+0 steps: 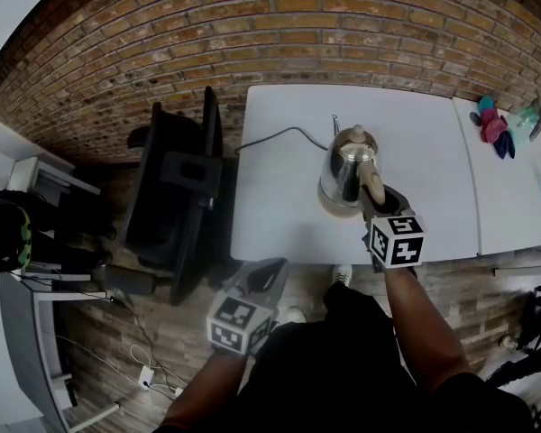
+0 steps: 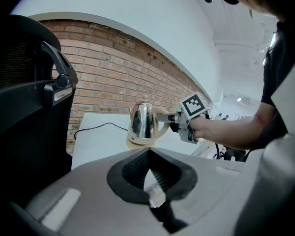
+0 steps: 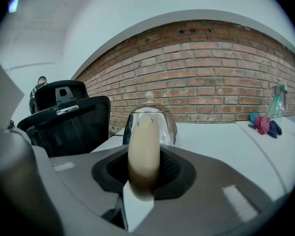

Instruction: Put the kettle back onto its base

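A shiny steel kettle (image 1: 347, 162) with a beige handle (image 3: 143, 151) stands on the white table (image 1: 279, 215), sitting on its round beige base (image 1: 335, 209). I see no gap between the two in the left gripper view, where the kettle (image 2: 143, 122) rests over the base (image 2: 137, 142). My right gripper (image 1: 377, 198) is shut on the handle from the near side. A black cord (image 1: 279, 135) runs from the base to the table's left edge. My left gripper (image 1: 260, 280) hangs below the front edge, jaws together, holding nothing.
A black office chair (image 1: 176, 197) stands close to the table's left side. A second white table (image 1: 514, 188) at the right carries pink and blue items (image 1: 496, 129) and a spray bottle (image 1: 534, 115). A brick wall runs behind.
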A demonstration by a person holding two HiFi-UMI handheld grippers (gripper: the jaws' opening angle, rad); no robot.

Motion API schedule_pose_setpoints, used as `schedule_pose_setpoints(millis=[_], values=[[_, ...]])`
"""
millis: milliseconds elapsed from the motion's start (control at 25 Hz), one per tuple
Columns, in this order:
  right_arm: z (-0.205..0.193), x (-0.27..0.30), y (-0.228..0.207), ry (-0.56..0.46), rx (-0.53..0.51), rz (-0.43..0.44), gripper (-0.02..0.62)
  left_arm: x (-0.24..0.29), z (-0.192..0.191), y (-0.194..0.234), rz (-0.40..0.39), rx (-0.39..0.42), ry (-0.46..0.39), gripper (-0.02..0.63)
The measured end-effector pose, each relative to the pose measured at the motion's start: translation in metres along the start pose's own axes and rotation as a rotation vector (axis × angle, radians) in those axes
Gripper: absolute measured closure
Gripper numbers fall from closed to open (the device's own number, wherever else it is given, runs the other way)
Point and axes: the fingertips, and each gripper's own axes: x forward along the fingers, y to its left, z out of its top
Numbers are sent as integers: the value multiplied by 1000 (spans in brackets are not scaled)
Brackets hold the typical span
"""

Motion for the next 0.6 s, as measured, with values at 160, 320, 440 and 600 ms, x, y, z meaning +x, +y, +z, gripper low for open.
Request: schedule_pose_setpoints(millis=[160,320,440,600], values=[[-7,-3,3,18,-2,11,471,-3,4,-4,0,7,-17,604],[-14,-5,4,32,2,19,471,-4,4,-6,1,12,-22,604],[-20,-6,5,41,3,21,470,-6,1,-7,2,12,-21,604],[-26,-7,7,47,14,23,469,-8,-3,-8,1,6,-13,604]])
